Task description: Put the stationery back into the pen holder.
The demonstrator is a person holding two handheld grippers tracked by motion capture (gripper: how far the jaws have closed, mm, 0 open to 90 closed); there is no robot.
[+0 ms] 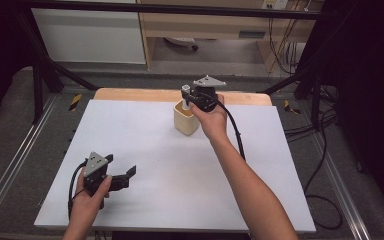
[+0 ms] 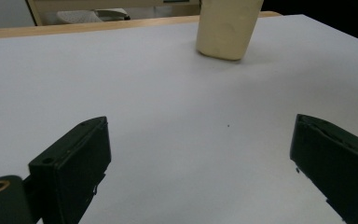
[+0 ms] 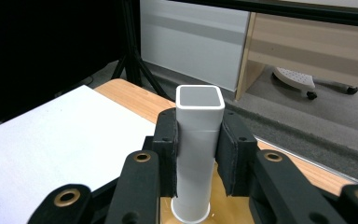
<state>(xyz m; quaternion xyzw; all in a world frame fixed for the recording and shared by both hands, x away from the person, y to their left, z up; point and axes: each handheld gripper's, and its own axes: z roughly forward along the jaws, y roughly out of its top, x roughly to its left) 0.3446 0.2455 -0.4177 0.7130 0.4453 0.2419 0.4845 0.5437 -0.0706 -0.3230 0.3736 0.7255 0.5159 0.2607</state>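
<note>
The right hand-held gripper (image 3: 199, 154) is clenched on a white square tube (image 3: 199, 140), holding it upright with its lower end inside the cream cup (image 1: 186, 120) at the far side of the desk (image 1: 145, 190). The left hand-held gripper (image 1: 125, 176) rests released near the front edge. Judged step: insertion or extraction; the next move calls for a straight vertical travel

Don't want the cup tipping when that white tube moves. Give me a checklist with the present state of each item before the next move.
1. Right gripper shut on the white tube: ok.
2. Tube upright between the jaws: ok.
3. Tube's lower end inside the cup: ok.
4. Cup standing upright on the white table: ok.
5. Left gripper open and well away from the cup: ok.
6. Tube free of the cup's wall: cannot tell.
</note>
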